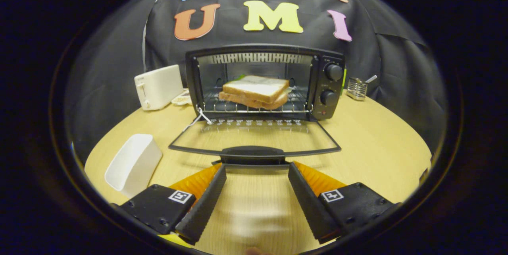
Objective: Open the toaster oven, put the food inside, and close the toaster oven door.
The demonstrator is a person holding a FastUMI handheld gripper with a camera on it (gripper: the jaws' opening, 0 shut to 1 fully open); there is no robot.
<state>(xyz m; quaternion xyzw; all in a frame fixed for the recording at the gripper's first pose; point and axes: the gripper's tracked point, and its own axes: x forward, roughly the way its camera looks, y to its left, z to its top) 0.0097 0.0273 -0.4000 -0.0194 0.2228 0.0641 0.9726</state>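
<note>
A black toaster oven (329, 84) stands at the back of the wooden table with its glass door (254, 138) folded down flat toward me. On the wire rack inside lies a sandwich of two bread slices (256, 91). The door's black handle (253, 154) sits just ahead of my fingertips. My gripper (257, 167) is open, its two black-padded fingers (206, 199) spread wide with only bare table between them.
A white toaster (158, 87) stands left of the oven, with a small plate behind it. A white rectangular tub (133, 165) lies on its side near my left finger. A wire holder with a utensil (357, 88) sits right of the oven.
</note>
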